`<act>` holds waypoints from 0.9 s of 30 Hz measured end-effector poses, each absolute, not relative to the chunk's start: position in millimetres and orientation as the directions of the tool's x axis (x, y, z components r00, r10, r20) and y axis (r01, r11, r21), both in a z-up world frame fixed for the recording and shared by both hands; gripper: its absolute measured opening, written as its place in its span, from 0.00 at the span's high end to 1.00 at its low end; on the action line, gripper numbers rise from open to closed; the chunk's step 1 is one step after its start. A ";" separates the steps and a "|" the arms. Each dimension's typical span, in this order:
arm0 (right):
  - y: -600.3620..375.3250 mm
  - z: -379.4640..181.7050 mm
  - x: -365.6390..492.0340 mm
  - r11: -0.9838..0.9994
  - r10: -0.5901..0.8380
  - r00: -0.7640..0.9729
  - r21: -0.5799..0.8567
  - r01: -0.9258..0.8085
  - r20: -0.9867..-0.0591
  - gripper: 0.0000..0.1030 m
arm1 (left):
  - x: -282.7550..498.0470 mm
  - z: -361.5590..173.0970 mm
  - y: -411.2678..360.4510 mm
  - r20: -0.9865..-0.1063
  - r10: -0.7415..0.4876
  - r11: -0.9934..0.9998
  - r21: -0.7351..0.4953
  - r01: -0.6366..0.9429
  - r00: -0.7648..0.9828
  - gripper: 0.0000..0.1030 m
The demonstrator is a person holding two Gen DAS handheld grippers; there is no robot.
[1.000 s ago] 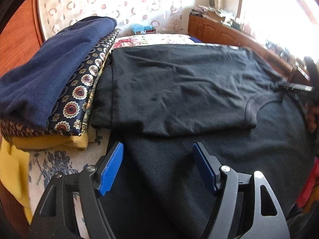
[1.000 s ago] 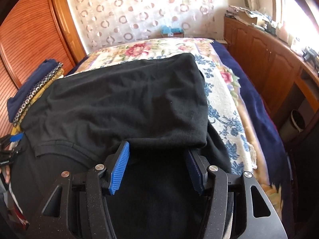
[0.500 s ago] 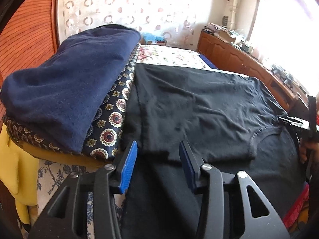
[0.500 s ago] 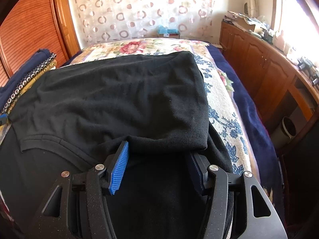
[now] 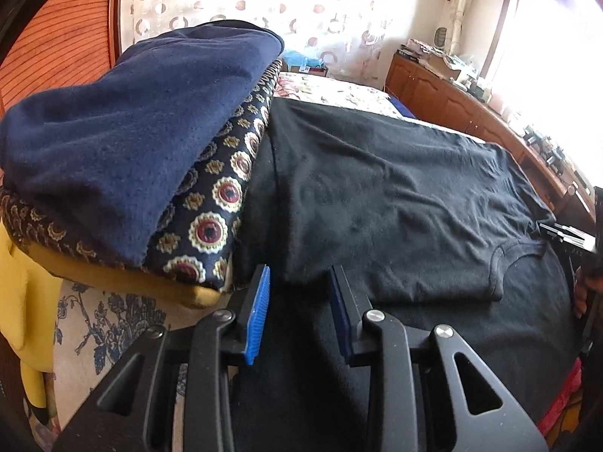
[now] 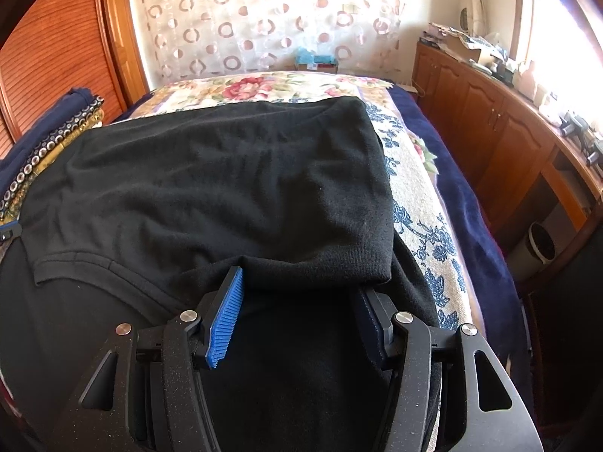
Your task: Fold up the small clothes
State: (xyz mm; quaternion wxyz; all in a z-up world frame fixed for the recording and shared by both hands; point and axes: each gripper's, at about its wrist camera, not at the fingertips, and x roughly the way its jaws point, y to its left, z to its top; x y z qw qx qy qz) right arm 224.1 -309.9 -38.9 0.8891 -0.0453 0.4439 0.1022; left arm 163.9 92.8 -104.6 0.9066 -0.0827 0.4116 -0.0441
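The black shirt point(image 5: 395, 203) lies half-folded on the bed point(image 6: 422, 203). Your left gripper point(image 5: 299, 301) is closing at its folded corner, pads not yet pinching; your right gripper point(image 6: 301, 301), half open, straddles the edge unclamped, ready for the next fold.

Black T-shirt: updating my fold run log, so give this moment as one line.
black T-shirt: half-folded on bed | left tool: closing at near folded edge | right tool: open at near fold

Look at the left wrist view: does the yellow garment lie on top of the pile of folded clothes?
No: the yellow garment lies at the bottom of the pile, under the patterned cloth, with the navy garment on top.
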 end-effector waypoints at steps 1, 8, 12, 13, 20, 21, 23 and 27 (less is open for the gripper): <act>-310.0 -38.9 224.0 0.975 0.141 0.585 0.011 -0.220 -0.799 0.44 | 163.8 -102.3 93.9 -0.730 -0.149 0.982 -0.191 0.011 0.667 0.70; -316.9 -29.9 237.2 0.969 0.187 0.558 0.059 -0.240 -0.809 0.47 | 163.6 -87.3 88.6 -0.690 -0.162 0.981 -0.188 0.042 0.705 1.00; -319.2 -26.3 242.3 0.959 0.236 0.555 0.099 -0.266 -0.798 0.92 | 157.1 -74.7 81.8 -0.661 -0.149 0.987 -0.150 0.065 0.735 1.00; -320.0 -25.1 241.8 0.957 0.248 0.558 0.108 -0.271 -0.792 0.94 | 155.4 -70.6 81.1 -0.652 -0.151 0.987 -0.147 0.071 0.743 1.00; -316.8 5.9 221.4 0.946 0.284 0.641 0.101 -0.307 -0.713 0.99 | 143.8 -40.4 83.0 -0.588 -0.145 0.986 -0.148 0.070 0.796 1.00; -316.3 11.2 219.3 0.944 0.291 0.645 0.103 -0.314 -0.707 0.99 | 145.7 -40.2 80.9 -0.594 -0.142 0.987 -0.148 0.066 0.792 1.00; -314.2 14.8 218.8 0.943 0.287 0.642 0.093 -0.319 -0.711 0.99 | 150.5 -45.5 80.1 -0.632 -0.165 0.984 -0.160 0.081 0.757 1.00; -309.7 9.3 221.1 0.942 0.276 0.630 0.074 -0.327 -0.726 0.99 | 153.4 -63.5 75.6 -0.691 -0.146 0.988 -0.138 0.070 0.708 0.66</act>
